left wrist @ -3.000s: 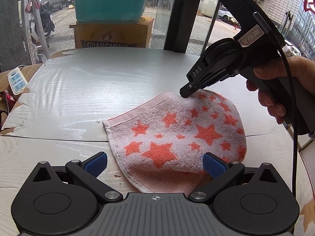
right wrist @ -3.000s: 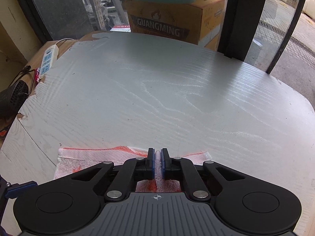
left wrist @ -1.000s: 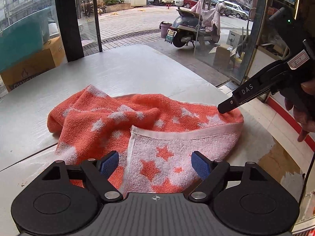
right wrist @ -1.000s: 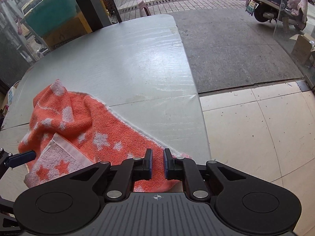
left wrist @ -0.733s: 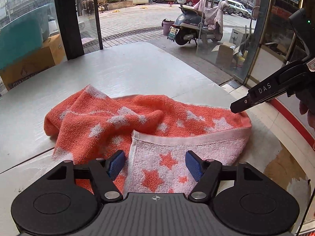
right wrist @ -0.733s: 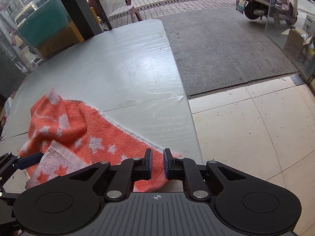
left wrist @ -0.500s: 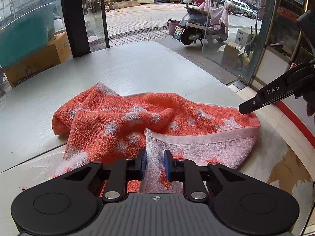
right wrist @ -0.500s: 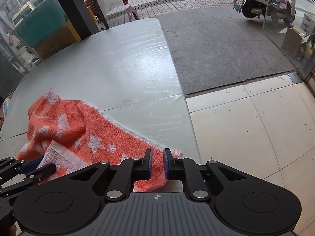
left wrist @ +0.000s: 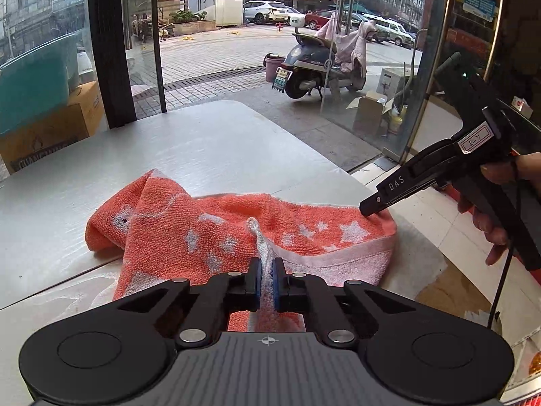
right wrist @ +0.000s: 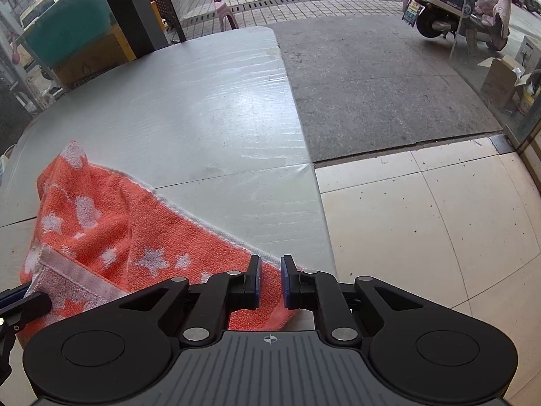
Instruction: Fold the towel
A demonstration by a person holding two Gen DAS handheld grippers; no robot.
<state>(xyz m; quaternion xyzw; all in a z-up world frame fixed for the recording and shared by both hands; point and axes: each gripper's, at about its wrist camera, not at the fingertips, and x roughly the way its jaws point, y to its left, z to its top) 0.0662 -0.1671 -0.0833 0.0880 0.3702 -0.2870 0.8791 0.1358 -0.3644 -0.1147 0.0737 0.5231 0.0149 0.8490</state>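
An orange towel [left wrist: 203,237] with white stars and a pale pink underside lies rumpled on the grey table [left wrist: 203,142]. My left gripper [left wrist: 267,280] is shut on the towel's pale hem, which stands up bunched between its blue pads. My right gripper [left wrist: 367,209], held by a hand [left wrist: 500,176], has its tip on the towel's far right corner. In the right wrist view the towel [right wrist: 118,230] runs between the narrowly set fingers of my right gripper [right wrist: 270,280], near the edge of the table [right wrist: 203,101]. The left gripper [right wrist: 23,301] shows at the lower left.
The table ends just right of the towel, above a tiled floor [right wrist: 422,220]. A glass wall with a black pillar [left wrist: 108,50] stands behind. A cardboard box [left wrist: 50,132] with a teal tub is at the back left. A scooter [left wrist: 314,67] is parked outside.
My left gripper was open around the pale hem a second ago; it has shut on it. The right gripper has kept its place at the towel's corner.
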